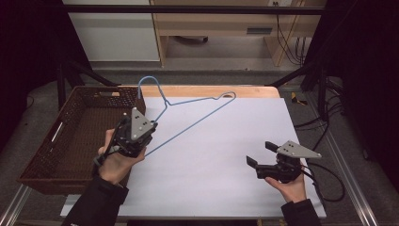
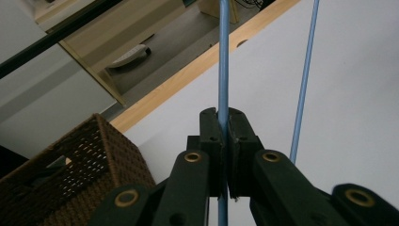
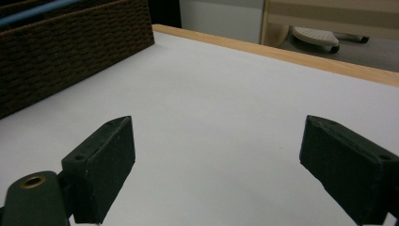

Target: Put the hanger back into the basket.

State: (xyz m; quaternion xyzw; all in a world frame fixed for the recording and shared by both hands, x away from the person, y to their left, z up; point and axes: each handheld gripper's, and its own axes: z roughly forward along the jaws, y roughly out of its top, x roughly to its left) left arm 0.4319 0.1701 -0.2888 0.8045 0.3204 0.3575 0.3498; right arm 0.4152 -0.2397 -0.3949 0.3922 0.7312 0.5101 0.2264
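- Hanger, thin light-blue wire (image 1: 188, 115), clamped in L gripper (image 1: 137, 128) by one wire run, lifted at table's left, hook end by dark brown woven basket (image 1: 70, 141).
- Risk: single-point pinch on slick round wire; hanger may pivot or slip thru jaws.
- Risk: hook could snag basket rim or weave if swung in low.
- R gripper (image 1: 263, 153) jaws wide apart, holding nothing, over white table sheet (image 1: 226, 141), well apart from hanger; no backup support.

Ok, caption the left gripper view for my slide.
Left gripper clamped on a blue wire hanger, brown basket beside.
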